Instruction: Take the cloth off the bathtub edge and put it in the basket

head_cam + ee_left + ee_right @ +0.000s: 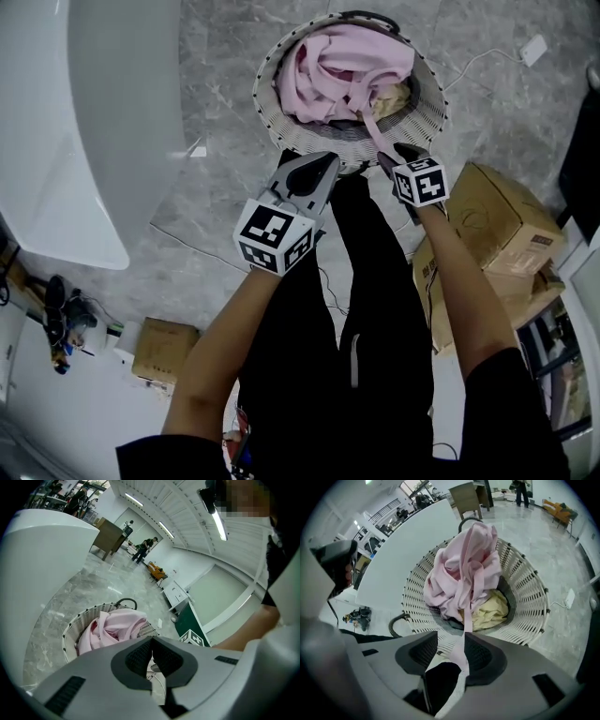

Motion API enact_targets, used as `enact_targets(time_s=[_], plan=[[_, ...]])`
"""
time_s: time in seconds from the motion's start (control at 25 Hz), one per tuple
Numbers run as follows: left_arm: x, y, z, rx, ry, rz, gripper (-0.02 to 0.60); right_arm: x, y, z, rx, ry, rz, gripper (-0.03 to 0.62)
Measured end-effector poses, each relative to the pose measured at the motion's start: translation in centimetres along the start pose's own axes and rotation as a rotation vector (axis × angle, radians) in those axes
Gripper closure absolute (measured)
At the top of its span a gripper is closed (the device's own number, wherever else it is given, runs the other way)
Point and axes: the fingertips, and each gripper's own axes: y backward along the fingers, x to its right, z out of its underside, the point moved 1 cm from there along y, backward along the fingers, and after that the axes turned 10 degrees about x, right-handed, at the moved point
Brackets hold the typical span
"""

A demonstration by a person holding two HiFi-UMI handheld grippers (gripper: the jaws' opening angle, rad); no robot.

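The pink cloth (pixel 347 66) lies heaped in the white woven basket (pixel 272 70), on top of a yellow cloth (pixel 490 611). A thin pink strip (pixel 465 620) trails from the heap over the basket's near rim and down between the jaws of my right gripper (pixel 451 637). Those jaws stand apart, and the strip rests loosely against one pad. In the head view my right gripper (pixel 398 155) hovers at the basket's near edge. My left gripper (pixel 323 159) is beside it, shut and empty. The white bathtub (pixel 94 112) is at the left with nothing on its edge.
Cardboard boxes (pixel 497 216) stand on the grey marble floor at the right, and a small box (pixel 159 347) lies lower left. A white cable and plug (pixel 532 49) lie beyond the basket. The person's black-clad legs fill the space below the grippers.
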Motion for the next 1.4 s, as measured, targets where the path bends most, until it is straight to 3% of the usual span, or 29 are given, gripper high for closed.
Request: enact_targets(time_s=[0.28, 0.36, 0.44, 0.56, 0.76, 1.0, 1.12, 1.4], plan=[[-0.2, -0.7, 2.6, -0.022, 0.044, -0.01, 0.566, 1.1, -1.6, 3.6, -0.056, 0.038, 0.044, 0.41], [-0.2, -1.5, 2.5, -0.01, 0.055, -0.014, 0.566, 1.1, -1.7, 3.3, -0.061, 0.048, 0.037, 0.446], [0.4, -2.1, 2.3, -0.004, 0.053, -0.004, 0.566, 1.2, -1.7, 3.2, -0.069, 0.044, 0.034, 0.543], [1.6, -2.8, 1.9, -0.011, 0.035, 0.024, 0.566, 1.4, -1.2, 3.0, -0.064, 0.007, 0.03, 0.553], [2.2, -2.4, -0.1, 0.007, 0.027, 0.035, 0.566, 1.5, 1.8, -1.4, 0.075, -0.052, 0.039, 0.554], [1.6, -0.9, -2.8, 0.038, 0.012, 0.012, 0.566, -1.7, 6.7, -10.7, 0.322, -0.074, -0.021, 0.554], [1.3, -0.4, -4.0, 0.058, 0.008, 0.006, 0.566, -2.2, 8.3, -14.8, 0.436, -0.147, -0.039, 0.554], [1.3, 2.5, -6.1, 0.097, -0.009, -0.022, 0.566, -2.2, 10.6, -18.0, 0.512, -0.189, 0.016, 0.551]])
